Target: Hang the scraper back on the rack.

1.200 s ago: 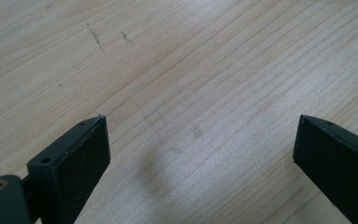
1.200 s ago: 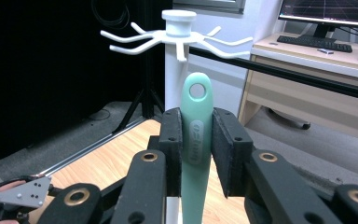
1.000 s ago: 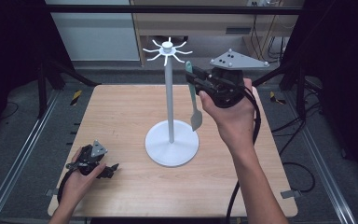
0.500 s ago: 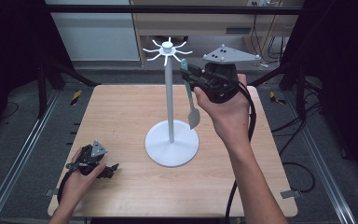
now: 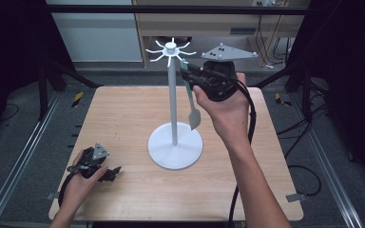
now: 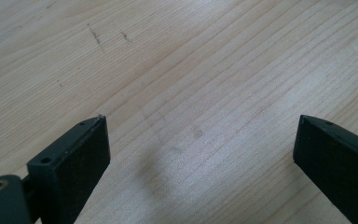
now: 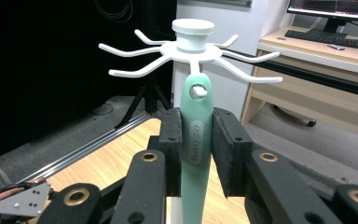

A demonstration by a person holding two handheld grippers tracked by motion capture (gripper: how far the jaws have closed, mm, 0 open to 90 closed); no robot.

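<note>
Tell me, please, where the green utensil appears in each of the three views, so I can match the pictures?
High view: the green utensil hangs upper centre, right of the stand's pole, clamped in the right gripper.
Left gripper view: open jaws above bare wooden table; I can't find the utensil here.
Right gripper view: centre, upright between the black jaws, a hook tip through its handle hole.
Shared landmark: the white hook stand, in the high and right gripper views.
</note>
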